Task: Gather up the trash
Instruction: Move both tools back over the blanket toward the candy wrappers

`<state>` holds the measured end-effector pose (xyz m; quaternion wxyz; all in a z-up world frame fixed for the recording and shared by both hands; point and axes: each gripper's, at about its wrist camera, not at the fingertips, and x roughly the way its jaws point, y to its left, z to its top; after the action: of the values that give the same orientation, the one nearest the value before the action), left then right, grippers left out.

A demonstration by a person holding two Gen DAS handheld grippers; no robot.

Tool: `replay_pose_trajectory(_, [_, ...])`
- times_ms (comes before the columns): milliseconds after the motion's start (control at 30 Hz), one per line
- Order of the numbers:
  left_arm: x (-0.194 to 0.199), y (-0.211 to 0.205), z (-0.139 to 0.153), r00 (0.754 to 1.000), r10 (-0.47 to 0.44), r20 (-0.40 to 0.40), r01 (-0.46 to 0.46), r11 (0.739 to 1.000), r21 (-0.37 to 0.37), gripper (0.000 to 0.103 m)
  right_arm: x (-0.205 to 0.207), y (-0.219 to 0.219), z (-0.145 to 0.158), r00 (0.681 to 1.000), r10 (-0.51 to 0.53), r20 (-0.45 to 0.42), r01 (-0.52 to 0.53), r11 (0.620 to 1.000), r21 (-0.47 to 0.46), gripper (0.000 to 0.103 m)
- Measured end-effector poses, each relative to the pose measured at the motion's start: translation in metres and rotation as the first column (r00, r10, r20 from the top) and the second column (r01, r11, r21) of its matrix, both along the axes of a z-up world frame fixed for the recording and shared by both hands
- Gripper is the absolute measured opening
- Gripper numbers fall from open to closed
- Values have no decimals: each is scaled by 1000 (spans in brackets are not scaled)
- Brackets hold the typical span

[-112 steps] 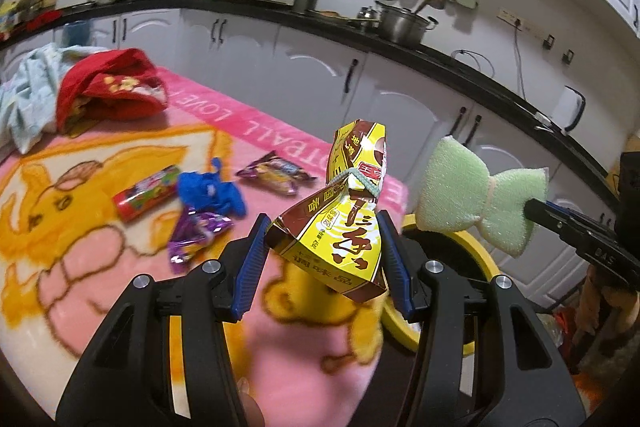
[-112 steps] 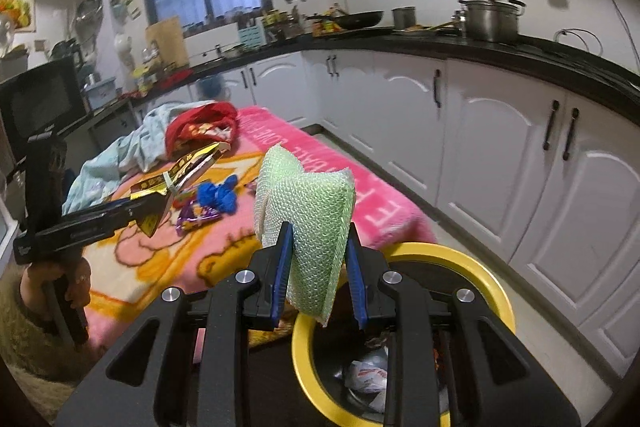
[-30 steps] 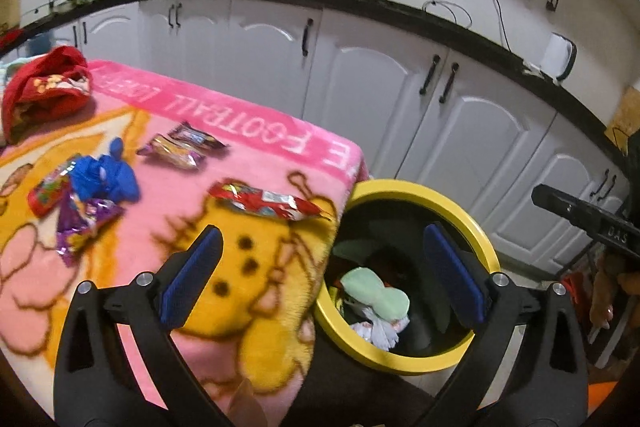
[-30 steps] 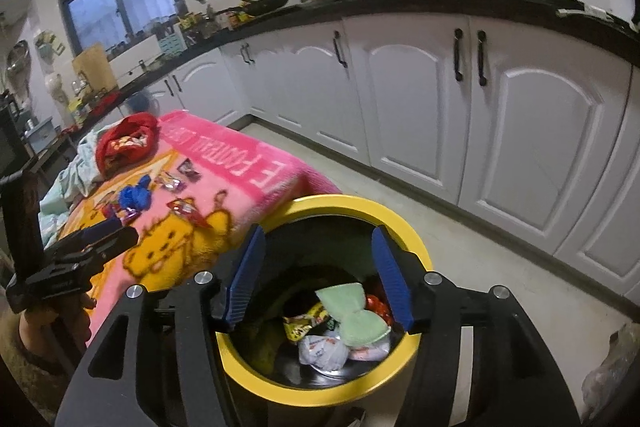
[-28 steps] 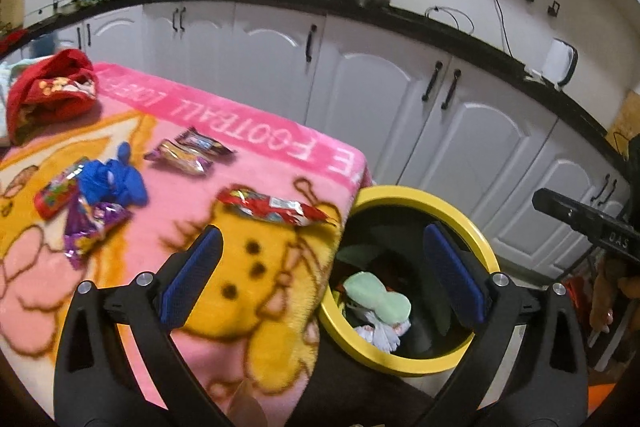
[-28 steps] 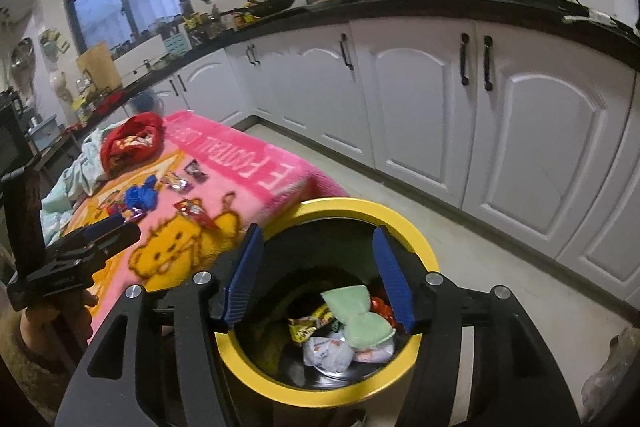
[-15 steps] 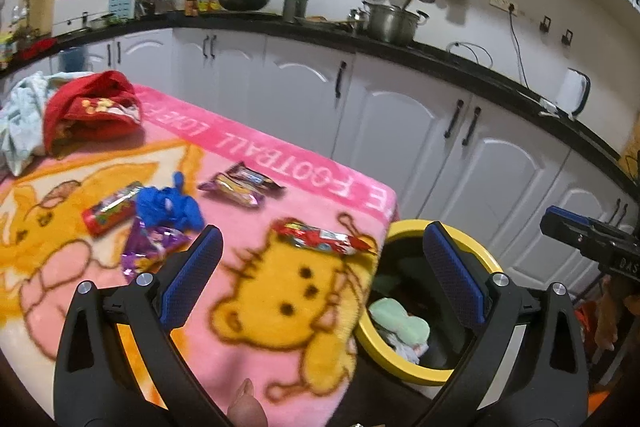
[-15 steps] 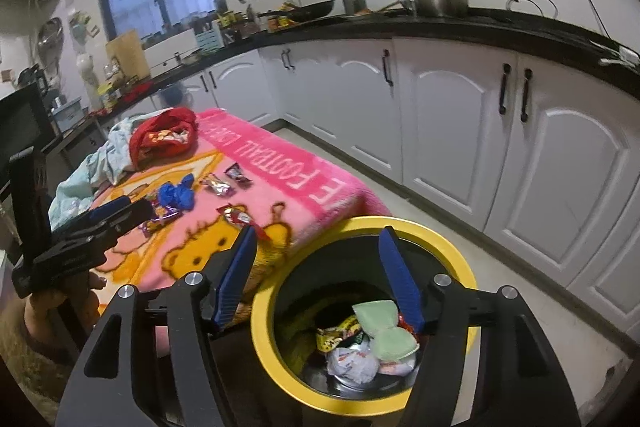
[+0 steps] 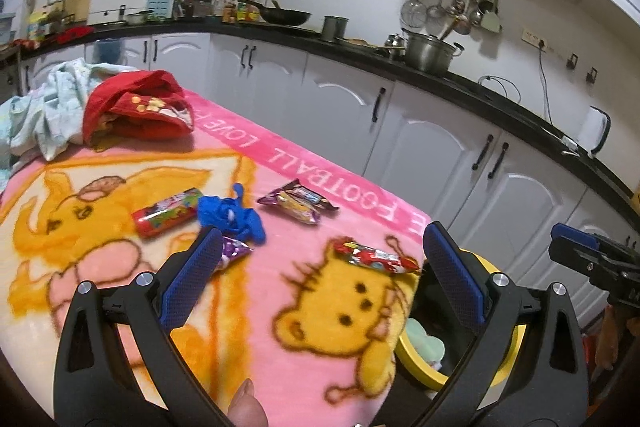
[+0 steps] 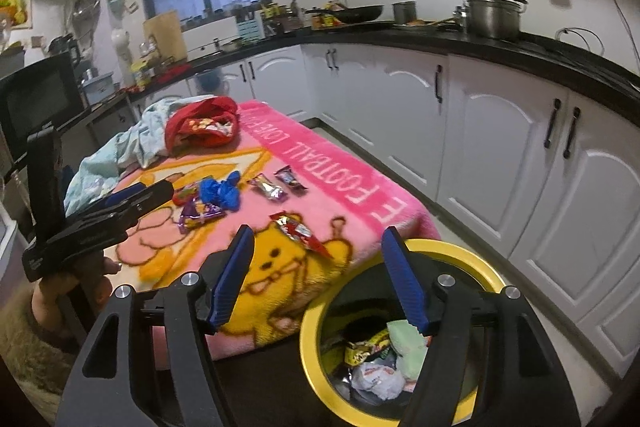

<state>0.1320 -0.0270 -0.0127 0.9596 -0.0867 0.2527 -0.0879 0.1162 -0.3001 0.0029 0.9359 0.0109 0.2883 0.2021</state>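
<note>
Blanket (image 9: 280, 307) nearer, bin (image 10: 472, 267) lower, grippers empty

Fuzzy cloth blanket (image 9: 320, 307), glossy foil wrappers (image 9: 374, 257), shiny steel pot (image 9: 430, 53).

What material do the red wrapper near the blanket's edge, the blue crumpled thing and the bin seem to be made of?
Red wrapper: thin glossy plastic film, perhaps foil-lined, as it glints and is crimped at its ends.
Blue crumpled thing: soft, thin, matte material, perhaps a plastic glove or bag; the folds leave it open.
Bin: smooth yellow rim, probably hard plastic, with a dark inside.
</note>
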Motion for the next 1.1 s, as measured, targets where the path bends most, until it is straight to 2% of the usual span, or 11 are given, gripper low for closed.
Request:
replay_pose_trajectory(633, [14, 61, -17, 990, 132, -42, -133, 991, -33, 92, 30, 63, -12, 991, 133, -20, -134, 989, -66, 64])
replay_pose_trajectory(967, [35, 80, -45, 978, 164, -131, -170, 985, -30, 92, 61, 83, -32, 986, 155, -61, -161, 981, -104, 64])
replay_pose_trajectory(1100, [45, 85, -59, 972, 149, -182, -161, 986, -53, 92, 74, 88, -43, 984, 159, -84, -169, 978, -121, 64])
